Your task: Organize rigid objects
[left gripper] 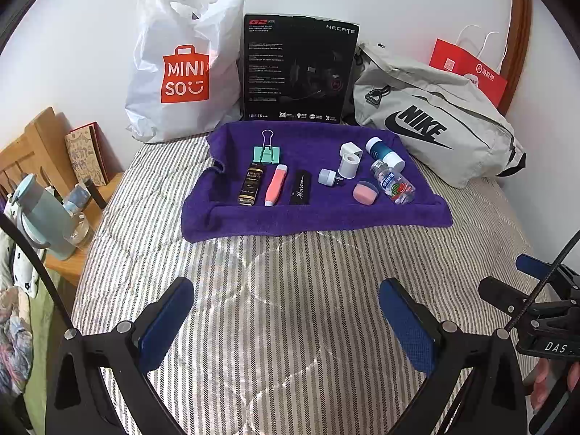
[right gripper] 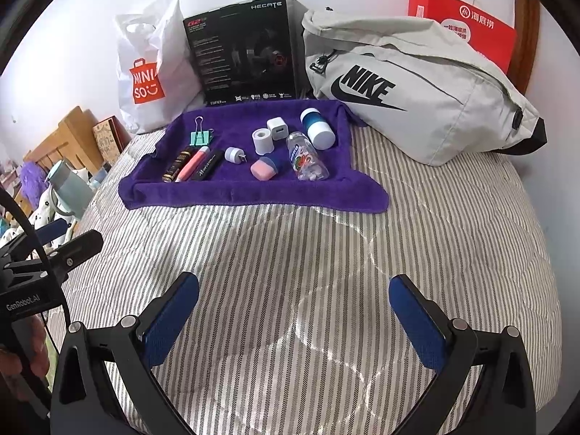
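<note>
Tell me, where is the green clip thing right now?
The green binder clip sits at the back left of the purple towel in both views, just behind the dark gold-lettered tube and the pink pen-shaped item.

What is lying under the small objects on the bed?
A purple towel spread on the striped quilt; its edges look raised. Whatever lies beneath the towel is covered.
</note>
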`<state>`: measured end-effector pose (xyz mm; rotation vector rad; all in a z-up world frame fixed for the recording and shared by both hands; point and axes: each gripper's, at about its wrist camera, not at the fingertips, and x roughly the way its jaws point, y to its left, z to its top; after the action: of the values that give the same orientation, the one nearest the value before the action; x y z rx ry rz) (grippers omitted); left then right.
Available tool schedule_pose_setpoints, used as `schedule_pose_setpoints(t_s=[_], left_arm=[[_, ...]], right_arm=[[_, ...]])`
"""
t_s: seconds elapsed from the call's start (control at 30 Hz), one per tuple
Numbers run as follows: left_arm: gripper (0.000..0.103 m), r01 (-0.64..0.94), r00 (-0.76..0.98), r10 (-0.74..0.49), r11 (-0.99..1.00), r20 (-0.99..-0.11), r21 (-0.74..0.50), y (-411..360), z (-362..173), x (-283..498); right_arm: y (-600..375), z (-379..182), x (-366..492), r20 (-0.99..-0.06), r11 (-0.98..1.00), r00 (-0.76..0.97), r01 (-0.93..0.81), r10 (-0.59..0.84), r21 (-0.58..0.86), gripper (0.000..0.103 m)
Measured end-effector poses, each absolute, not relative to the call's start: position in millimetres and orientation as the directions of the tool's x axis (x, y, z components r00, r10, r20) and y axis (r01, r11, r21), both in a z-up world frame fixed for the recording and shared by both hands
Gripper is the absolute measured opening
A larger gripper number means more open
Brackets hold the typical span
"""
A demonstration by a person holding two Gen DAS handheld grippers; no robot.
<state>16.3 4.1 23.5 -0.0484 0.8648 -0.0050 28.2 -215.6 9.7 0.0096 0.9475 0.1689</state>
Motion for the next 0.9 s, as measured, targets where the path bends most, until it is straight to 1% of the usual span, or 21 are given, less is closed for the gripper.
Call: schedule_pose_setpoints(t_s=[0.9], left_arm=[[0.103,-0.018,0.645,-0.021,0.999,-0.764,-0.043,9.6,22.2,16.1]], right_arm=[[-216.0,10.7,26.7,-0.806,0.986,0.573,-0.145,0.15,0.08,0.103]])
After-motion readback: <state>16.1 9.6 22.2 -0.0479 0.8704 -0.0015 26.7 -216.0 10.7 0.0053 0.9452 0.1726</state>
